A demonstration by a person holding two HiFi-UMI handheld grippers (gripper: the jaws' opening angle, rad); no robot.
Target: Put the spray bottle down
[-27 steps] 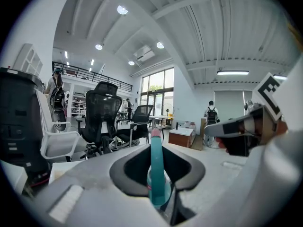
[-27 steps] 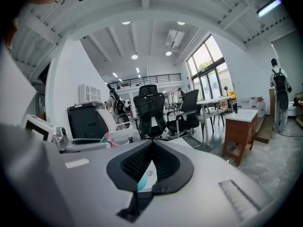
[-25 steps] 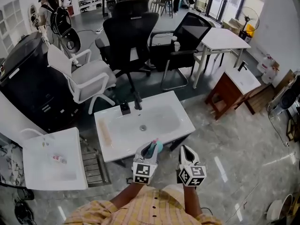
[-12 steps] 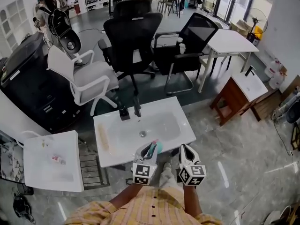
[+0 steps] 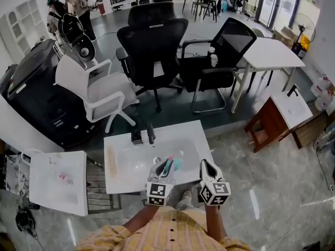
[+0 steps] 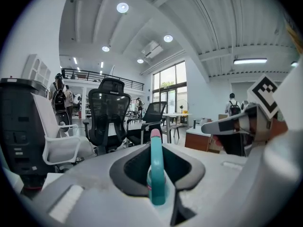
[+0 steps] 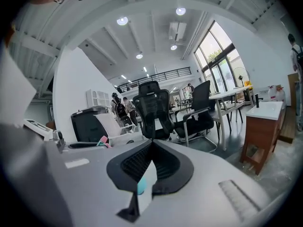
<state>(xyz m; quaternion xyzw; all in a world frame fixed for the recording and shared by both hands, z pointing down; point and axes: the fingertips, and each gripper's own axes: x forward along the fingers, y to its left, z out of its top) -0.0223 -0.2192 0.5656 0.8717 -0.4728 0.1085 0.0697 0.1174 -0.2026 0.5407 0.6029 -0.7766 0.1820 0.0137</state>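
A teal spray bottle [image 5: 173, 164] with a pink tip stands upright between the jaws of my left gripper [image 5: 164, 169], which is shut on it. In the left gripper view the bottle [image 6: 156, 174] fills the gap between the grey fingers [image 6: 94, 174], pink tip up. My right gripper [image 5: 207, 167] is beside it to the right, jaws together and holding nothing; in the right gripper view its black pads [image 7: 165, 167] meet at the tip. Both grippers hang over the front edge of a white sink top [image 5: 119, 163] with a black faucet [image 5: 151, 132].
A second white basin [image 5: 57, 182] lies on the floor at left, next to a metal rack [image 5: 102, 192]. Beyond the sink stand a white chair [image 5: 91, 90], two black office chairs [image 5: 157, 46], a white desk [image 5: 272, 51] and a wooden vanity [image 5: 277, 122]. People stand far back.
The whole view has moved forward. The white sink top has slid closer and now lies right under both grippers. The left gripper keeps its hold on the bottle.
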